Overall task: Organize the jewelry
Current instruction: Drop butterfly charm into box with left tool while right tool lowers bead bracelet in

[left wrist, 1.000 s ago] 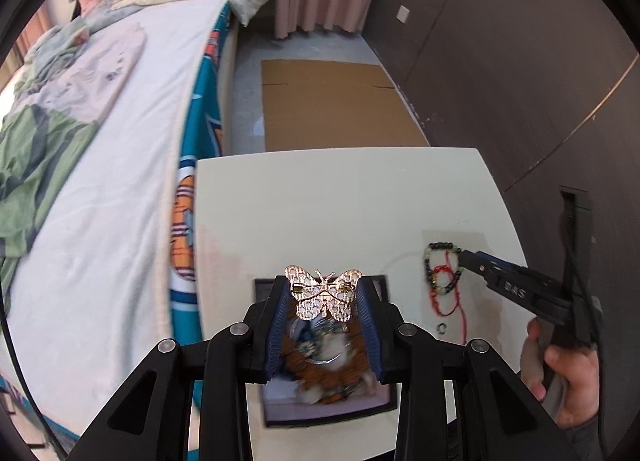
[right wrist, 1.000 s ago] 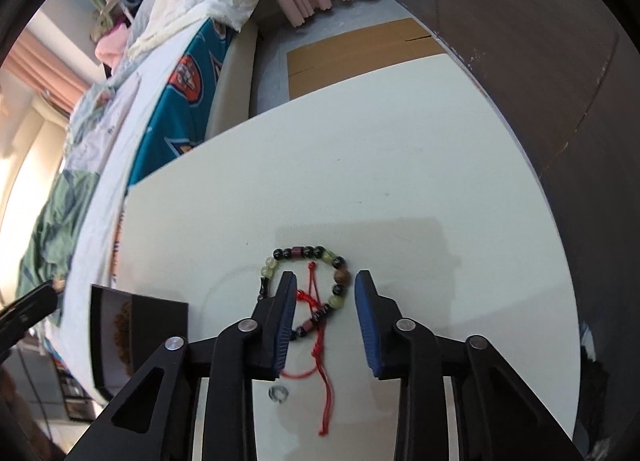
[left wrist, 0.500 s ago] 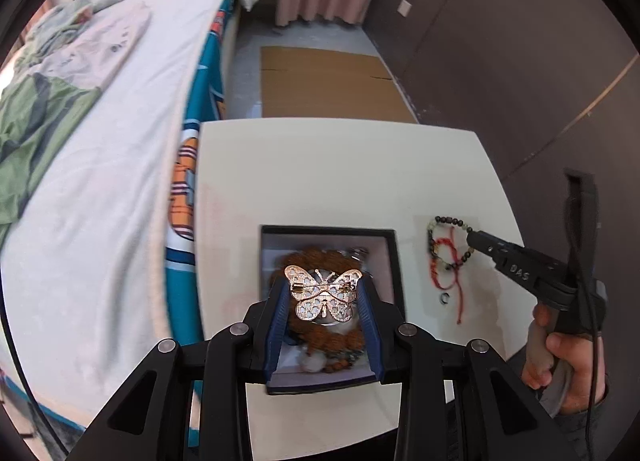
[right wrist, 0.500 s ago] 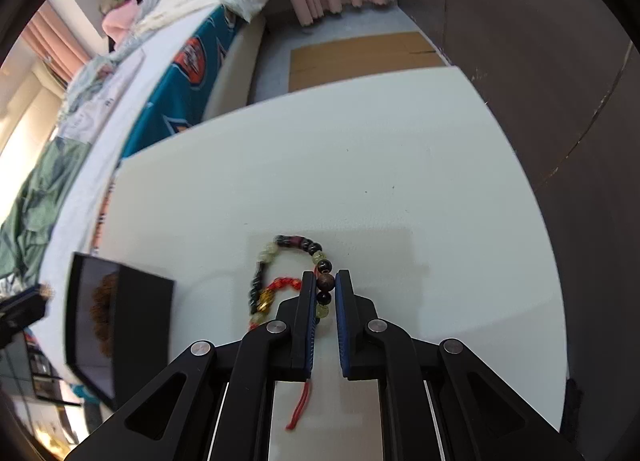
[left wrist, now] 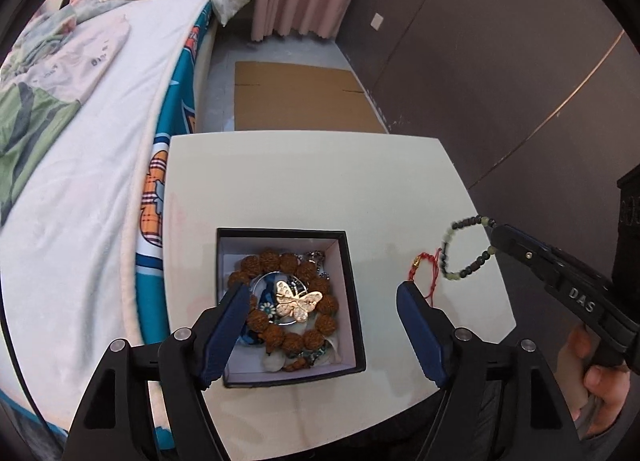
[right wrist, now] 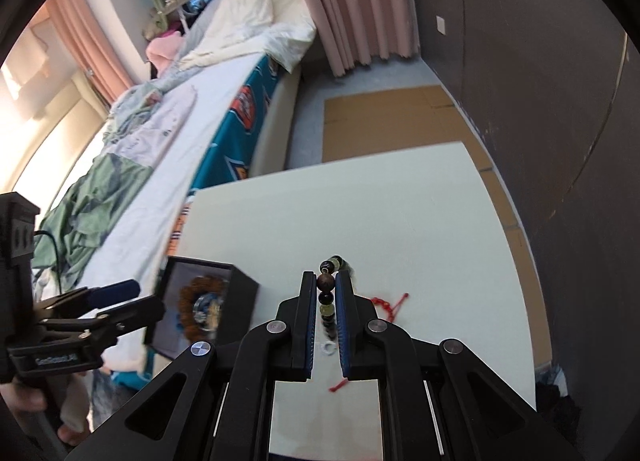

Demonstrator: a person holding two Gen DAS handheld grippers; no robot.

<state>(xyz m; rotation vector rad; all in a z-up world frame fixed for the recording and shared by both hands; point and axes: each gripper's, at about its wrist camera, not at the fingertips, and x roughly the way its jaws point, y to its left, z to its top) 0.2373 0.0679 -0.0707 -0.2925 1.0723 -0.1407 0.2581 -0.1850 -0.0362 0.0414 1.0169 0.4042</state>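
Note:
A black box (left wrist: 280, 232) on the white table (left wrist: 304, 181) holds a brown bead bracelet (left wrist: 280, 261) with a gold butterfly brooch (left wrist: 298, 303) lying on top. My left gripper (left wrist: 324, 297) hovers over the box, its jaws opening with nothing gripped between them. My right gripper (right wrist: 325, 285) is shut on a dark-and-green beaded bracelet (right wrist: 335, 263) and holds it above the table. From the bracelet (left wrist: 452, 257) a red cord (left wrist: 430, 265) trails down. The right gripper (left wrist: 494, 227) shows at the right of the left wrist view, and the left gripper (right wrist: 146, 297) beside the box (right wrist: 240, 293) in the right wrist view.
A small silver ring (right wrist: 328, 348) lies on the table (right wrist: 400, 221) under the right gripper. A bed (left wrist: 80, 181) with clothes runs along the table's left side. Flat cardboard (left wrist: 300, 97) lies on the floor beyond, and a dark wall (left wrist: 500, 81) stands to the right.
The left gripper opened and the butterfly brooch dropped into the box. The right gripper shut on the beaded bracelet and raised it off the table.

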